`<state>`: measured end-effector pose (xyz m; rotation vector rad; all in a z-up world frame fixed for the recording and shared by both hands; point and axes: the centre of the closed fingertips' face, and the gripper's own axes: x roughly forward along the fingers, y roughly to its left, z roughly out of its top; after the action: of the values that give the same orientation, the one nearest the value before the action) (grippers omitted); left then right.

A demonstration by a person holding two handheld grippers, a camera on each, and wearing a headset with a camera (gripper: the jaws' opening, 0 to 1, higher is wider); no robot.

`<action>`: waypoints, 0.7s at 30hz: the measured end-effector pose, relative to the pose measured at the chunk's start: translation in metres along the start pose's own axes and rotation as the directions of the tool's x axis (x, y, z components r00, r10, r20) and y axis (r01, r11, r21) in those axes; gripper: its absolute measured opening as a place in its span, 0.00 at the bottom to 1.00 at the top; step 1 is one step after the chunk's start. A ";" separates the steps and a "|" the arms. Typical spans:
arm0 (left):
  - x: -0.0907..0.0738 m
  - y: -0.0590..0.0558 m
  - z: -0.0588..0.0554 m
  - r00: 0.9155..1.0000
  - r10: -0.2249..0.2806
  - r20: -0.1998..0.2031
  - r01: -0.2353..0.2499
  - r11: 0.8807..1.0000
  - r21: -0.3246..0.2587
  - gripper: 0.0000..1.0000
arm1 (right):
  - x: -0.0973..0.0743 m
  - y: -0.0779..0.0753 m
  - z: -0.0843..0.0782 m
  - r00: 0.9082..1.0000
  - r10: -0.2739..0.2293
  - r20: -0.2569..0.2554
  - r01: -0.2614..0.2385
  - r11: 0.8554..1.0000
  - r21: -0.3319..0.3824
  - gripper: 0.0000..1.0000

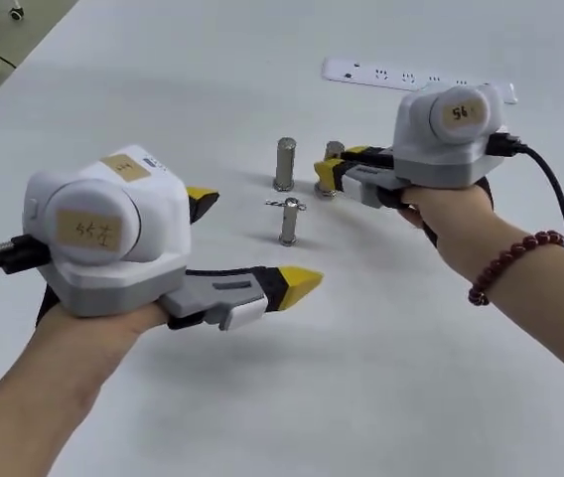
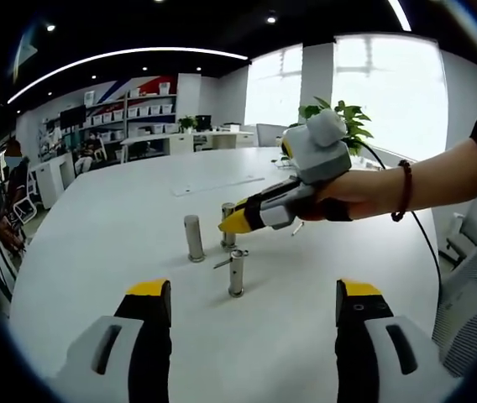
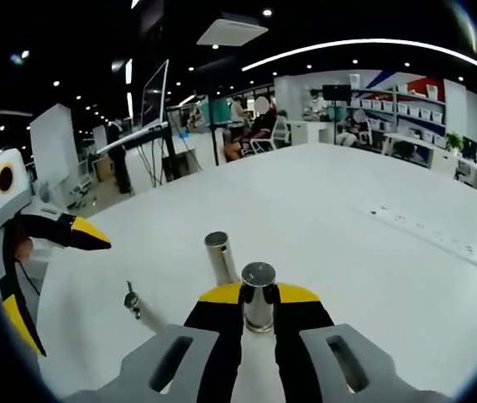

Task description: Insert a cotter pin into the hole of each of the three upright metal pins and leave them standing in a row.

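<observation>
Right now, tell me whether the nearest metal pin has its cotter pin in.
In. A cotter pin sticks out sideways through the top of the nearest metal pin, which stands upright.

We count three metal pins, with one cotter pin through the one at 6 o'clock. We count two grippers, a left gripper and a right gripper, then one power strip at 1 o'clock and one bracelet.

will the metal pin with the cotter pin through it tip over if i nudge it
Probably tips easily: the metal pin is tall and narrow on a small base. It looks like polished solid metal, so likely heavy for its size and slippery. The cotter pin sticks out sideways; a knock there may topple it.
</observation>
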<state>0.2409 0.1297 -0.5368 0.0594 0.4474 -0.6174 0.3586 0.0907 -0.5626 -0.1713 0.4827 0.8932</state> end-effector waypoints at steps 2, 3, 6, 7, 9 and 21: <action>0.000 0.000 0.004 1.000 0.001 0.019 -0.001 1.000 -0.011 0.80 | -0.004 -0.001 -0.001 1.000 -0.011 -0.003 0.011 1.000 -0.007 0.08; 0.000 0.000 0.005 1.000 0.001 0.023 0.000 1.000 -0.015 0.80 | -0.006 -0.001 -0.002 1.000 -0.015 -0.007 0.015 1.000 -0.010 0.08; -0.001 0.001 0.005 1.000 0.003 0.020 -0.003 1.000 -0.011 0.81 | -0.009 -0.006 -0.007 0.999 -0.028 -0.021 0.028 0.999 -0.027 0.08; -0.001 0.001 0.005 1.000 0.005 0.021 -0.005 1.000 -0.007 0.81 | -0.011 -0.006 -0.008 0.999 -0.030 -0.022 0.030 0.999 -0.026 0.08; -0.001 0.001 0.007 1.000 0.005 0.029 -0.005 1.000 -0.003 0.81 | -0.016 -0.006 -0.011 0.999 -0.034 -0.023 0.033 0.999 -0.012 0.08; 0.001 -0.005 0.007 1.000 -0.011 0.028 0.011 1.000 0.008 0.81 | -0.043 0.001 -0.028 0.998 -0.055 -0.033 0.056 0.998 0.028 0.08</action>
<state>0.2416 0.1233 -0.5307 0.0560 0.4182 -0.6299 0.3259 0.0508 -0.5668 -0.1721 0.5189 0.8301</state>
